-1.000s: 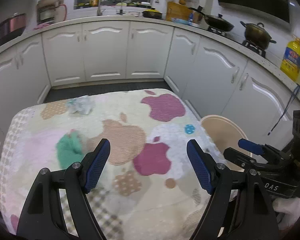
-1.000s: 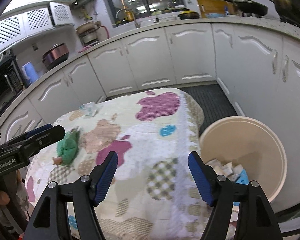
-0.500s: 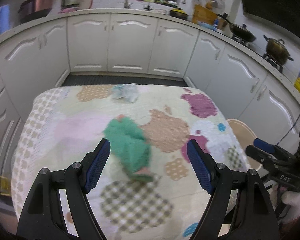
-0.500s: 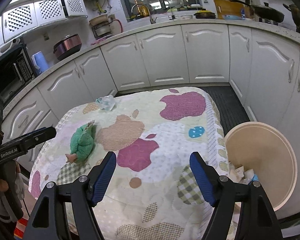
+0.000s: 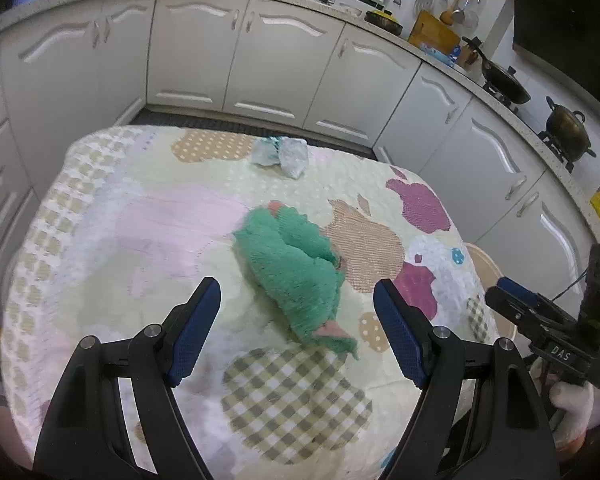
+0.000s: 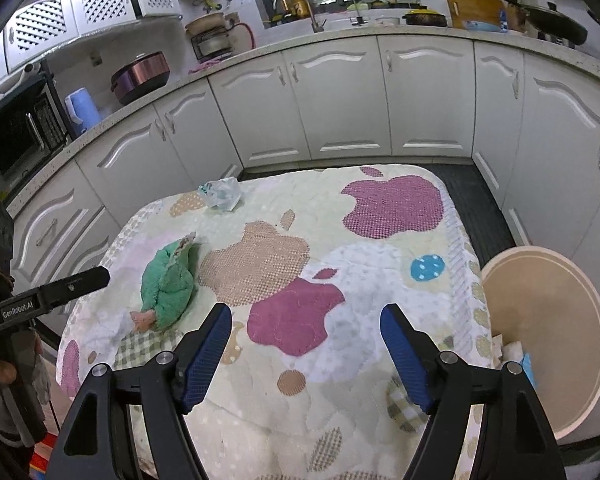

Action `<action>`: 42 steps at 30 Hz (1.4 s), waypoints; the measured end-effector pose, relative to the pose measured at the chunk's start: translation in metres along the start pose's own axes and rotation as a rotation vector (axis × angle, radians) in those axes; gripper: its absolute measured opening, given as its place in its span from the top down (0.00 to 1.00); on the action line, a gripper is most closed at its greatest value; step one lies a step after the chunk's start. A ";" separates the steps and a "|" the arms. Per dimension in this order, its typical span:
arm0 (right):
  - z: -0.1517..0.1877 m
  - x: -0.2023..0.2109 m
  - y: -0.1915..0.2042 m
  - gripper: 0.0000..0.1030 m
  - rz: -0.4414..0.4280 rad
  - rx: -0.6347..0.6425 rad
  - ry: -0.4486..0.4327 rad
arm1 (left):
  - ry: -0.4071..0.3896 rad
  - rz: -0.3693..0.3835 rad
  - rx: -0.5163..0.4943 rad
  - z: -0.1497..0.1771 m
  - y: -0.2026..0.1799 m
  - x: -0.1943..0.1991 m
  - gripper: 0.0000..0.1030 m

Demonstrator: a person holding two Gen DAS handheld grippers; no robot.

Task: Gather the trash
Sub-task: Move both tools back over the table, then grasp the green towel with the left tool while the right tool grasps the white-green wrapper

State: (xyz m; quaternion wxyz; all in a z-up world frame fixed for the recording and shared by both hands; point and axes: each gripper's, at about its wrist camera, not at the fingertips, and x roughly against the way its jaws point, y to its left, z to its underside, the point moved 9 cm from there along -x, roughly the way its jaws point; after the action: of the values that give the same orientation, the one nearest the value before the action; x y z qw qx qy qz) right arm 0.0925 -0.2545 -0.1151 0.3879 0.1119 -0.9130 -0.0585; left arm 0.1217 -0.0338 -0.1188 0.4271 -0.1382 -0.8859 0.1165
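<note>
A fuzzy green cloth item (image 5: 296,272) lies on the quilted table cover (image 5: 140,248), and my left gripper (image 5: 298,330) hovers open just short of it, nothing between its blue pads. The same green item (image 6: 168,284) shows at the table's left in the right wrist view. A crumpled clear wrapper (image 5: 284,154) rests near the table's far edge, also visible as the wrapper (image 6: 222,194). My right gripper (image 6: 306,354) stands open above the table's near side, holding nothing. A beige bin (image 6: 548,320) stands to the right of the table with some scraps inside.
White kitchen cabinets (image 6: 340,104) curve round the table on the far sides, with a dark floor strip (image 6: 488,204) between. Pots and a pan (image 5: 504,80) sit on the counter. A person's gloved hand (image 5: 572,404) holds the right gripper's handle.
My left gripper swung left and dropped closer, bringing the green item from the left of its view to between the fingers' line. The right view shifted left, so the bin slid towards the edge.
</note>
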 end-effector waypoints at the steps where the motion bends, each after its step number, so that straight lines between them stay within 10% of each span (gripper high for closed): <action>1: -0.002 -0.004 0.001 0.27 -0.002 0.002 0.004 | 0.004 0.002 0.001 0.000 -0.001 -0.004 0.24; 15: -0.032 -0.062 0.022 0.27 -0.067 0.020 0.054 | 0.112 0.045 0.005 -0.006 -0.002 -0.083 0.37; 38: -0.115 -0.221 0.120 0.18 -0.147 0.257 0.108 | 0.046 0.033 0.055 -0.024 0.070 -0.045 0.50; 42: -0.107 -0.228 0.115 0.66 -0.177 0.237 0.146 | 0.059 0.036 0.072 -0.021 0.071 -0.053 0.50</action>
State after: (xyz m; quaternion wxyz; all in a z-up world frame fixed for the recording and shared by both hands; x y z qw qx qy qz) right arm 0.3051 -0.0883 -0.1774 0.4305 0.2407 -0.8696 0.0242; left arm 0.1806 0.0162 -0.1677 0.4554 -0.1420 -0.8657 0.1517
